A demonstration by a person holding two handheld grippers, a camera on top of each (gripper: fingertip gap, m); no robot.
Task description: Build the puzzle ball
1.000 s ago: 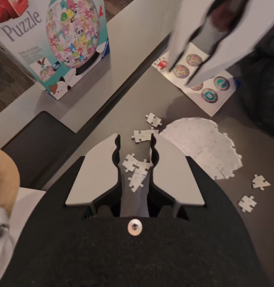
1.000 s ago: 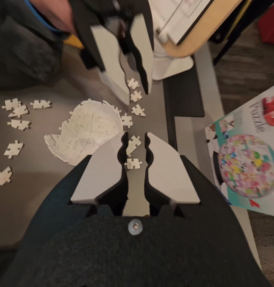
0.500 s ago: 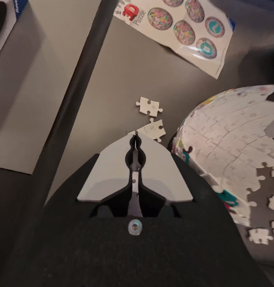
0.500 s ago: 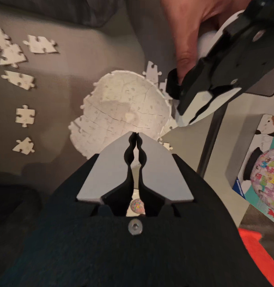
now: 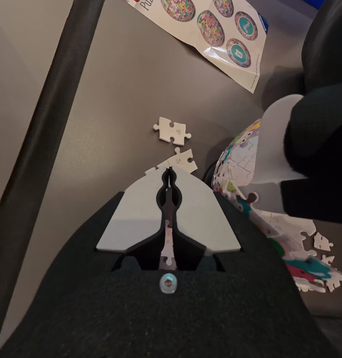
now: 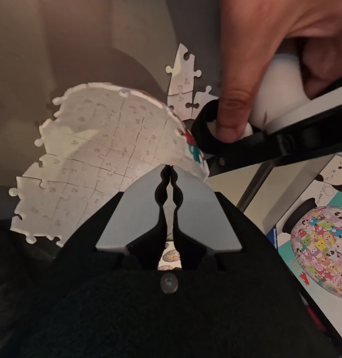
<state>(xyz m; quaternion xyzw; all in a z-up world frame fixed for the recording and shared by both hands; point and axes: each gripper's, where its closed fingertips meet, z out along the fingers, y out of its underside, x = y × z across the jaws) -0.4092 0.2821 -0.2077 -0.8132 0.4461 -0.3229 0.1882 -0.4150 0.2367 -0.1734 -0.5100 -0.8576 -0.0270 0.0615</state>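
The half-built puzzle ball is a curved white shell (image 6: pixel 100 147) with a coloured outside. My right gripper (image 6: pixel 168 167) is shut on the shell's rim and holds it tilted up off the grey table. In the left wrist view the shell (image 5: pixel 241 164) stands at the right, with one grey finger (image 5: pixel 272 139) of the right gripper over it. My left gripper (image 5: pixel 169 171) is shut, its tips on the edge of two joined white pieces (image 5: pixel 183 160). Another white piece shows in the gap between its fingers. A loose double piece (image 5: pixel 172 131) lies just beyond.
A printed leaflet (image 5: pixel 214 29) lies at the far side of the table. The puzzle box (image 6: pixel 311 261) stands at the right. A hand (image 6: pixel 263 58) holds the left gripper's black body (image 6: pixel 282 139). A strip of joined pieces (image 6: pixel 182 81) and small loose pieces (image 5: pixel 321 245) lie near the shell. About 6 centimeters separates my left fingertips from my right.
Both grippers went from open to shut. The left closed over the pieces on the table. The right closed on the shell's rim and tipped it up, so its coloured outside now shows.
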